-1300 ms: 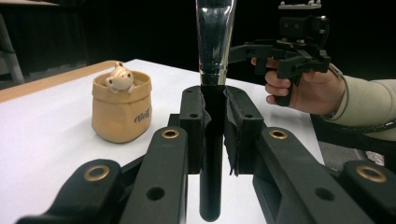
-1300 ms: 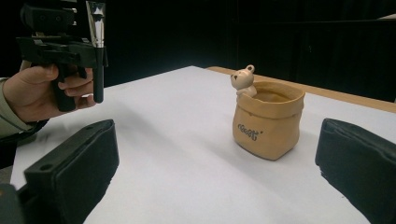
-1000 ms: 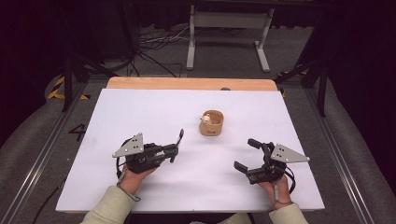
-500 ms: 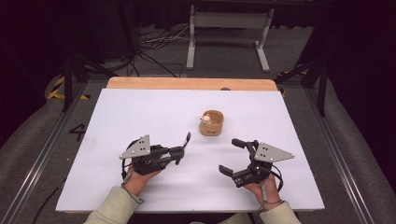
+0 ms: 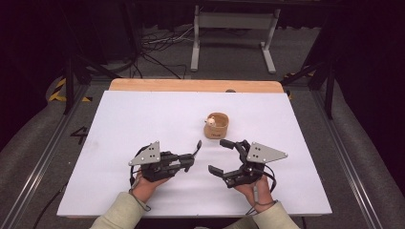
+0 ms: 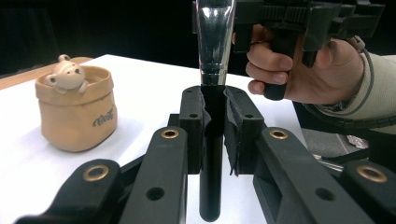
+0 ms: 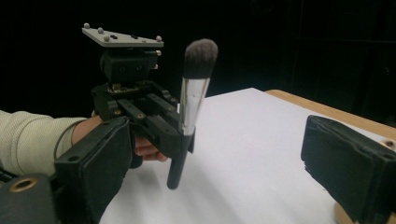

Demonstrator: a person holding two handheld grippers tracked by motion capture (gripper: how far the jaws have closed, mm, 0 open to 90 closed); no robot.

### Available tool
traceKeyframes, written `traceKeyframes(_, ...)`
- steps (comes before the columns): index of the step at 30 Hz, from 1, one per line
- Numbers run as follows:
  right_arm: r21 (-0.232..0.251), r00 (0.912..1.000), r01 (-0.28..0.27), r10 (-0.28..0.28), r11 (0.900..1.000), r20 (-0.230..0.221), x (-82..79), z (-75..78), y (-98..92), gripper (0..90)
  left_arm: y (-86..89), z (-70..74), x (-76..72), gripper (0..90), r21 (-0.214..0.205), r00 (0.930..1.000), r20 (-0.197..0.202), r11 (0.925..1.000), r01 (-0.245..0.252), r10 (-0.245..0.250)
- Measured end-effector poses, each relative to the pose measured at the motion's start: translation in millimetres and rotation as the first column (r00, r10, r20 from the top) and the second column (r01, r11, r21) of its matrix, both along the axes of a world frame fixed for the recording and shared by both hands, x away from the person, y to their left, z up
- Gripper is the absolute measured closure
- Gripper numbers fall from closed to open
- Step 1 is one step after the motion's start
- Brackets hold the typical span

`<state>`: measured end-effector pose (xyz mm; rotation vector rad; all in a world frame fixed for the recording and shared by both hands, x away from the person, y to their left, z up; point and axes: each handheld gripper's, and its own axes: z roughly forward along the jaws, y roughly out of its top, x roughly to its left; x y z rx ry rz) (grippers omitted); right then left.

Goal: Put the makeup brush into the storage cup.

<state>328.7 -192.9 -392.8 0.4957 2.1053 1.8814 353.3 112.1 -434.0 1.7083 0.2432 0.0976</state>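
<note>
Left gripper [image 5: 190, 153] clamps a makeup brush [image 7: 189, 116] upright; right gripper [image 5: 223, 156] gapes empty, jaws just narrowing.
Handover looks underway: next, right gripper must close squarely on the handle without tipping it.

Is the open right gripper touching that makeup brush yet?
Apart. The right gripper view shows its fingers spread wide, the brush well beyond them, clamped in the left gripper.

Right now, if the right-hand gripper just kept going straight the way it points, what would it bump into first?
Most likely the makeup brush held upright in the left gripper. It stands between the open jaws of the right gripper in the right gripper view, though depth is hard to judge.
</note>
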Motion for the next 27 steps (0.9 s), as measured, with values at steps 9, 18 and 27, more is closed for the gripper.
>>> traceKeyframes(9, -0.029, 0.9979, -0.064, 0.064, 0.9975, -0.013, 2.9, -0.2, 16.9, 27.9, -7.2, -1.5, -3.8, 78.8, 0.014, 0.9994, 0.016, 0.9995, 0.029, -0.029)
traceKeyframes(18, -0.009, 0.9927, -0.101, 0.100, 0.9948, -0.067, 6.2, -3.4, 21.9, 50.6, -7.9, -2.0, -4.5, 78.8, 0.020, 0.9992, 0.019, 0.9992, 0.034, -0.035)
traceKeyframes(27, 0.009, 0.9879, -0.116, 0.116, 0.9933, -0.103, 9.9, -7.4, 26.4, 64.8, -8.0, -0.6, -6.3, 78.8, 0.023, 0.9989, 0.032, 0.9991, 0.035, -0.035)
